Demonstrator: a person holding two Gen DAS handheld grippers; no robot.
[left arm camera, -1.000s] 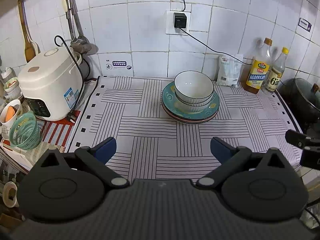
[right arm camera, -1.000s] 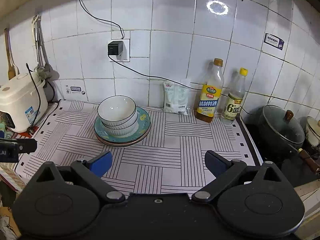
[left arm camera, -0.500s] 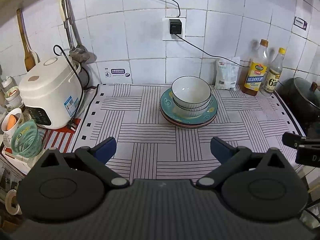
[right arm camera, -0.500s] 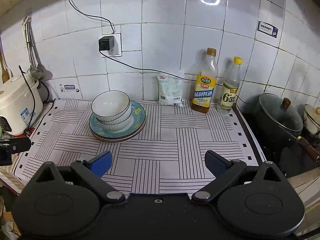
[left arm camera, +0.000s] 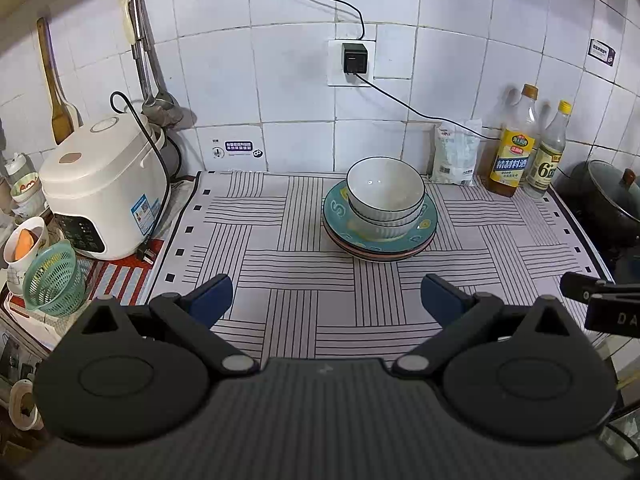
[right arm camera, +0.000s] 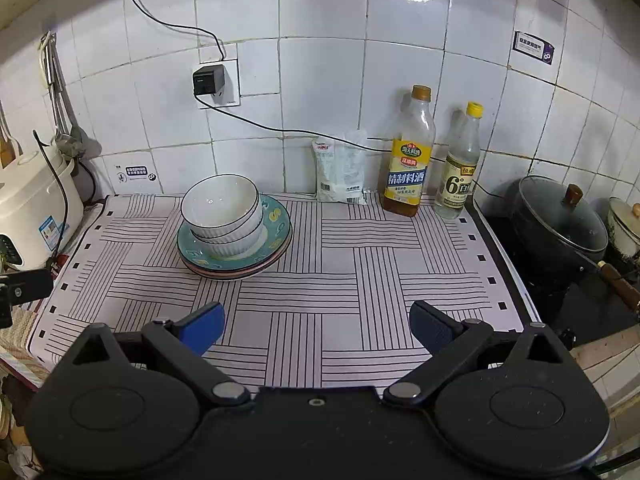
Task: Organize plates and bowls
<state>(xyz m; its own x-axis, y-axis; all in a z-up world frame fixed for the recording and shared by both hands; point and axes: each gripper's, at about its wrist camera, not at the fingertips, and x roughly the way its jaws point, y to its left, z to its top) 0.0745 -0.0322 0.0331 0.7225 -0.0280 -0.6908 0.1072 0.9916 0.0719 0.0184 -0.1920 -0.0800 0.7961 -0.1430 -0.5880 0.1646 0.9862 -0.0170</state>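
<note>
Plates and bowls are all in one pile, so as far as I can judge the sorting is pretty much done. Nearest first: the left gripper (left arm camera: 326, 294) has its jaws wide apart with nothing between them, only striped mat (left arm camera: 296, 280) under the gap. Same for the right gripper (right arm camera: 316, 322), jaws spread and holding nothing. Both hang back over the near edge of the mat, well apart from the crockery, which looks like a hands-off pose to me.

Further out, ahead of the left jaws and slightly right of their gap, and ahead-left of the right jaws, sit the two bowls (left arm camera: 385, 194) nested on the stacked plates (left arm camera: 380, 246). Biggest at the bottom, so the pile sits steady.

Hard to tell: how many plates there are. I see a teal one and a pinkish rim or two under it, the rest is hidden. Past that, the bottles (right arm camera: 408, 160) by the wall.
</note>
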